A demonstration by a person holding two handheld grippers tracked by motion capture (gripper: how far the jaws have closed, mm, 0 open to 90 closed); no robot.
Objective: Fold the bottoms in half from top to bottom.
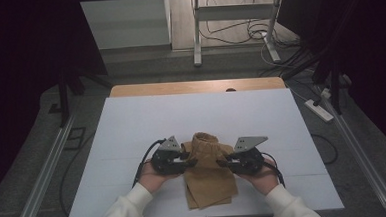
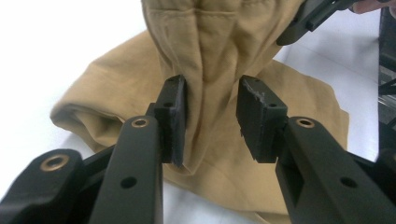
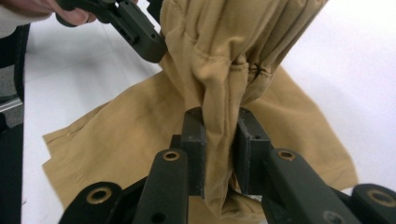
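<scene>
A tan garment (image 1: 209, 180) with a gathered waistband lies on the white table top (image 1: 132, 126), its upper part lifted between both grippers. My left gripper (image 1: 191, 162) is at its left side. In the left gripper view the jaws of the left gripper (image 2: 210, 116) stand apart around a hanging fold of the garment (image 2: 219, 42), with a gap at the right pad (image 2: 257, 116), so it is open. My right gripper (image 1: 221, 162) is at the garment's right side. In the right gripper view the right gripper (image 3: 220, 140) is shut on a pinched fold of the garment (image 3: 219, 56).
The white top rests on a wooden table (image 1: 195, 87). Beyond it stand a metal frame (image 1: 197, 33) and loose cables on the floor. A power strip (image 1: 320, 110) lies at the right. Metal rails (image 1: 44, 171) run along both sides of the table.
</scene>
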